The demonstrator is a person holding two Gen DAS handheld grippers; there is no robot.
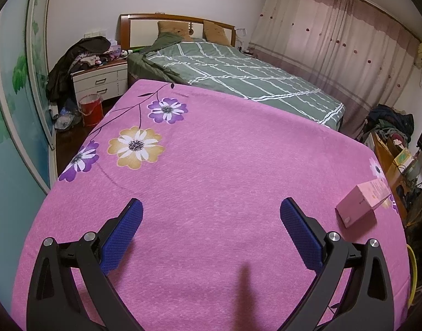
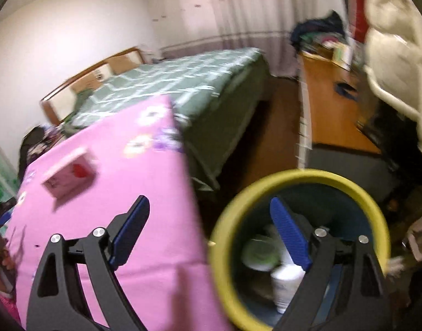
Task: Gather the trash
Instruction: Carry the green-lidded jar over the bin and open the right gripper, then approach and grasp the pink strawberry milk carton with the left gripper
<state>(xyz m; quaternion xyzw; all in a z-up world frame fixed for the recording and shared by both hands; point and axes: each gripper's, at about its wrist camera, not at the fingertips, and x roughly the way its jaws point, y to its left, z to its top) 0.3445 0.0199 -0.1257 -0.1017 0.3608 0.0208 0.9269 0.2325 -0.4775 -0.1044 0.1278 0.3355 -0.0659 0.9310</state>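
Pink box (image 1: 361, 204) lies on the pink flowered cloth (image 1: 211, 165) that covers the counter, near the cloth's right edge in the left wrist view; in the right wrist view the same box (image 2: 69, 175) appears blurred, toward the far left part of the cloth (image 2: 144, 220), with a red mark on its upper face. Nothing touches it. Beside the counter's right edge, lower down, stands a trash bin (image 2: 224, 220) with a yellow rim and dark interior; inside it lie a white cup-like item (image 2: 285, 284) and a pale green-and-white item (image 2: 259, 253), details smeared by motion blur. Right claw (image 2: 209, 209) hangs with jaws spread wide and nothing between the blue pads: its left finger sits over the pink cloth, its right finger (image 2: 289, 234) over the bin's mouth. Left claw (image 1: 211, 211) is likewise wide and empty, above the bare middle of the cloth, well apart from the box. Beyond the counter: a bed with a green plaid cover (image 1: 238, 71) and wooden headboard (image 1: 178, 24), a white nightstand (image 1: 100, 80) piled with clothes, a red bucket (image 1: 91, 109) on the floor beside it, pink-banded curtains (image 1: 335, 41) along the far wall, and an orange wooden cabinet (image 2: 335, 104) with heaped clothing on its far end.
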